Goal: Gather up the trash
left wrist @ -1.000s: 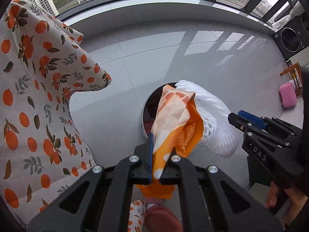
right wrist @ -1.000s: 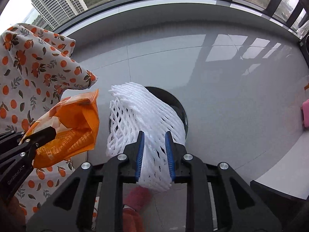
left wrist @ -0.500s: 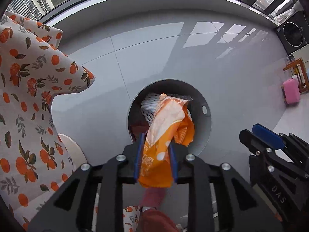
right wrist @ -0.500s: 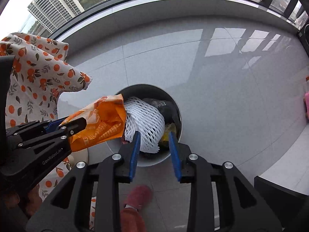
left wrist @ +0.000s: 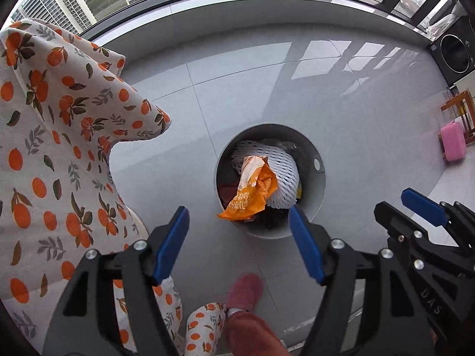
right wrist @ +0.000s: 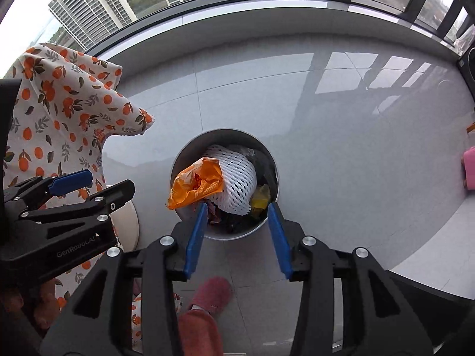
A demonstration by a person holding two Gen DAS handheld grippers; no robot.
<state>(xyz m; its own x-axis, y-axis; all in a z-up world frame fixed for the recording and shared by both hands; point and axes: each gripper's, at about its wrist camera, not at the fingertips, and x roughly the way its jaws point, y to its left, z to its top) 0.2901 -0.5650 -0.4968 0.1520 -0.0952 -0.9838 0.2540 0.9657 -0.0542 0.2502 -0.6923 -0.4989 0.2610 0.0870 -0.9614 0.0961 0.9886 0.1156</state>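
Trash bin (left wrist: 319,178) sits directly below both grippers; left gripper (left wrist: 239,243) and right gripper (right wrist: 237,234) are opening, empty, wrapper (left wrist: 251,190) dropped inside.

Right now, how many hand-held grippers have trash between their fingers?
0. The left hand-held gripper and right hand-held gripper are both opening and empty above the grey bin; the orange wrapper and white foam net lie inside it.
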